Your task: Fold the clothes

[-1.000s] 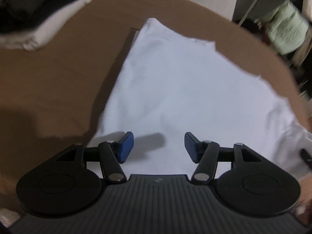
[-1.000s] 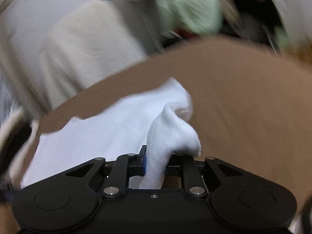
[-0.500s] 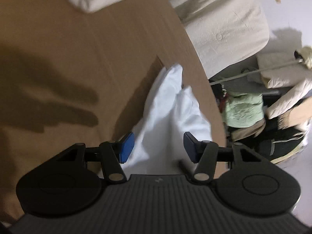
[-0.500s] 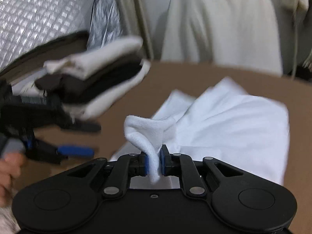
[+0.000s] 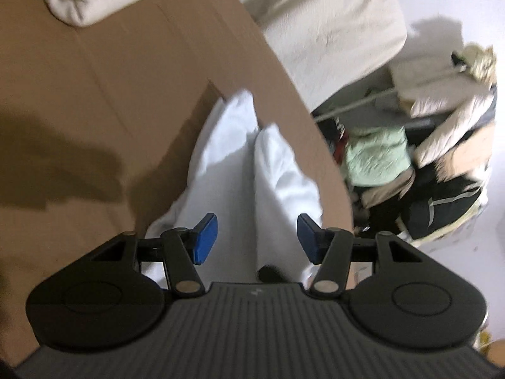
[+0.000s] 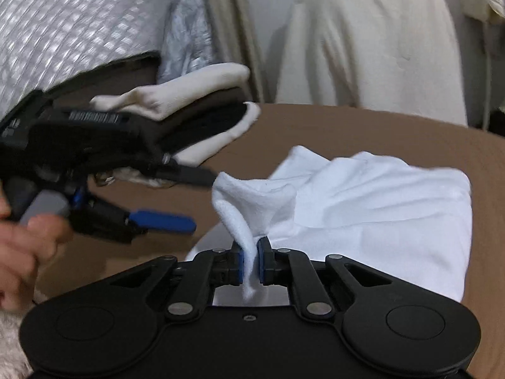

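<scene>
A white garment [image 5: 227,170] lies bunched in long folds on the brown table [image 5: 94,79]. My left gripper [image 5: 256,240] hovers open over its near end, and the cloth runs under and between the blue pads without being pressed. In the right wrist view the garment [image 6: 378,208] spreads to the right, and my right gripper [image 6: 251,260] is shut on a raised, rolled edge of it. The left gripper [image 6: 186,197] shows there too, open, held by a hand [image 6: 25,246], its fingertips close to the lifted edge.
A stack of folded cream and dark clothes [image 5: 104,3] [image 6: 202,107] sits at the table's far corner. Cream-covered furniture [image 6: 363,41] stands behind the table. A heap of clothes [image 5: 410,164] lies on the floor past the table's edge. Silver quilted foil [image 6: 63,22] is at far left.
The right gripper swung left with the pinched edge, drawing the flat garment into folds. The left gripper turned to look along the garment toward the table's edge, jaws still apart.
</scene>
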Available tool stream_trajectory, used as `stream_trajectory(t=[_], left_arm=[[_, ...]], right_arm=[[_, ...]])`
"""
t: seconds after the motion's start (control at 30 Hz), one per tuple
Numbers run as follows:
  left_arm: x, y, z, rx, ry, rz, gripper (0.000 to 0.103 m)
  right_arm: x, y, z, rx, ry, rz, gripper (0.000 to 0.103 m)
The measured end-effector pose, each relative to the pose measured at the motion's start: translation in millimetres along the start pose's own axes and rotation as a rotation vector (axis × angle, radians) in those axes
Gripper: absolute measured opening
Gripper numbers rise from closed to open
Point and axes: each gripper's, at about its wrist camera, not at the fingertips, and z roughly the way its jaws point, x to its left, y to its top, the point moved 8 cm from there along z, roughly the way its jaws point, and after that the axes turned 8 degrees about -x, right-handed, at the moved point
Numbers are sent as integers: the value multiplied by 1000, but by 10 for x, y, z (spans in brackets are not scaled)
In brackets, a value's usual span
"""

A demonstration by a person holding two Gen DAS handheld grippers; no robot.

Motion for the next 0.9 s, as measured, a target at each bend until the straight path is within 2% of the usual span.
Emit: stream_trajectory(t=[0.1,0.2,0.27,0.37,0.53,0.6,0.7,0.77,0.8,0.83,0.9], left_arm=[[56,34,-35,-19,2,-16,54],[5,-61,93,35,-10,6,54],[-84,-133,185,75,-42,23,54],[-153,-128,221,66,-47,51,54],[13,-134,212,64,0,7,54],[10,-148,241,70,12,17,54],[-56,-213,310,110,-3,46,54],[-108,-256,342,131,3,79,54],[-105,-272,346,136,18,96,54],[-92,-286,347,139,33,106,54],[-70,-313,357,146,48,112,54]], right_arm=[[22,-47,13,13,1,17,12],[59,-18,-104,-37,-4,19,12],[128,58,-178,-66,8,-11,12],[260,87,-215,-76,48,-90,12],[341,-261,-91,42,155,-108,12],[351,-412,-103,69,129,-140,12],[302,-482,-192,70,106,-105,13],[277,-501,-277,75,103,-77,18],[272,-513,-327,79,97,-72,25],[269,-530,-415,83,74,-86,39],[244,-544,-629,84,43,-117,44]])
